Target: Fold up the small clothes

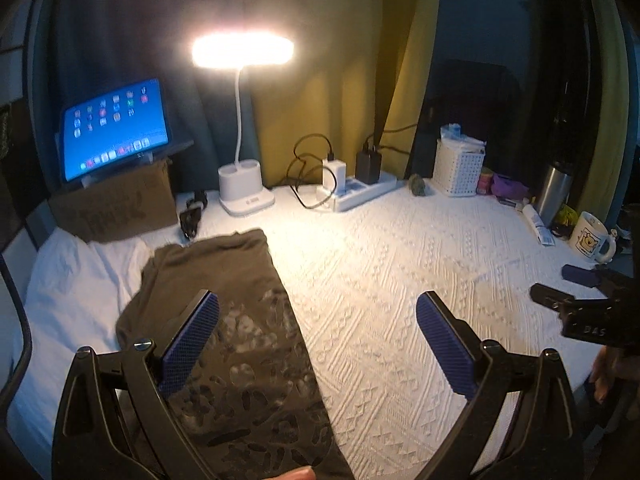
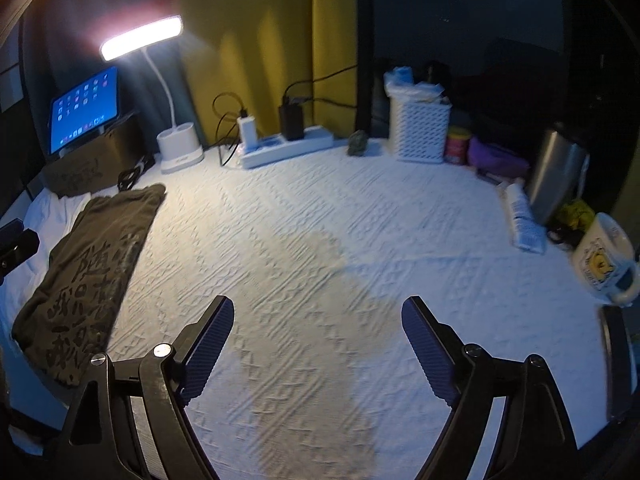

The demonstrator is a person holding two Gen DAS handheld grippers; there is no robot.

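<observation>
A dark olive printed T-shirt [image 1: 236,332] lies folded into a long strip on the white textured cloth [image 1: 400,280], at the left. My left gripper [image 1: 318,320] is open and empty, held above the shirt's right edge. My right gripper [image 2: 318,324] is open and empty over the bare white cloth, well right of the shirt [image 2: 84,276]. The right gripper also shows at the right edge of the left wrist view [image 1: 576,300].
At the back stand a tablet [image 1: 114,128] on a cardboard box [image 1: 116,208], a lit desk lamp [image 1: 244,188], a power strip with chargers [image 1: 360,188], a white basket [image 1: 458,168], a steel flask [image 1: 554,192] and a mug [image 1: 592,240]. A white garment [image 1: 72,276] lies under the shirt.
</observation>
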